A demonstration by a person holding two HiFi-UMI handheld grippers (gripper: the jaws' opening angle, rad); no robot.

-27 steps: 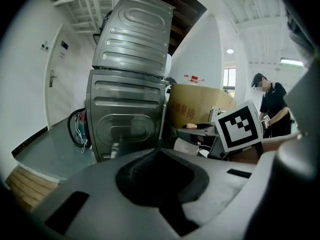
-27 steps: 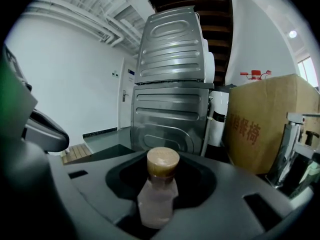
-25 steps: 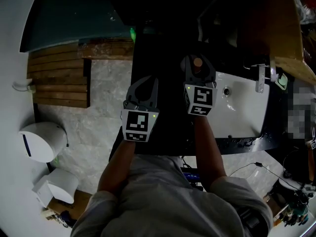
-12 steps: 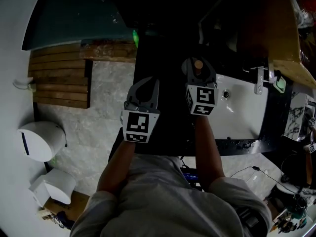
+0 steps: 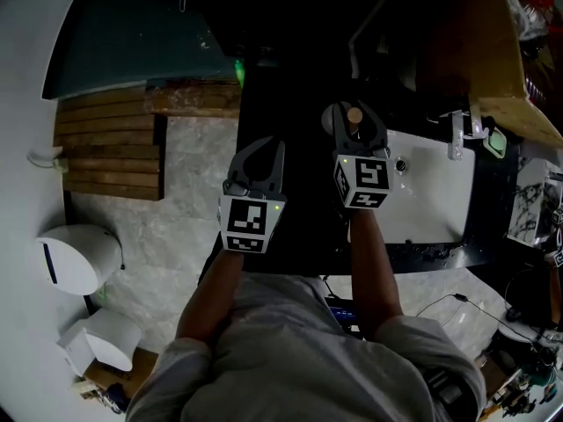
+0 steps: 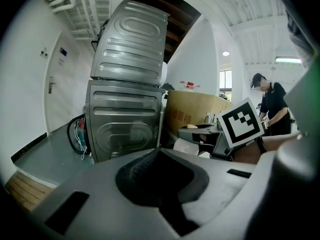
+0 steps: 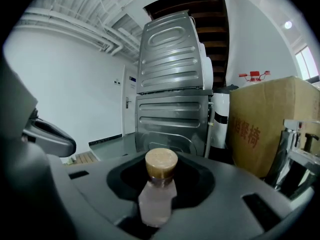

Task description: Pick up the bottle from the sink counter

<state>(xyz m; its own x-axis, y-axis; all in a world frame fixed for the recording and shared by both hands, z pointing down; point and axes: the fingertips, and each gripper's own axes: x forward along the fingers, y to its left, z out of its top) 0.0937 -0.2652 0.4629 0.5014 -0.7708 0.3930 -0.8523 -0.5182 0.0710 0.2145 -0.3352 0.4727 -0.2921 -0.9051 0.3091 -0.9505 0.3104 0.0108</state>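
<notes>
Bottle (image 7: pixel 158 199) gripped for the lift.
Right tool (image 5: pixel 354 117) clamps under the cap (image 7: pixel 161 163) against slipping; left tool (image 5: pixel 264 152), jaws together, idles empty.

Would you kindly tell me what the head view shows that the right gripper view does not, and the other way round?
Only the head view: the white sink and the toilet on the floor.
Only the right gripper view: two stacked steel appliances and the clear neck of the bottle.
Both: that bottle's tan cap, standing between the right tongs.
</notes>
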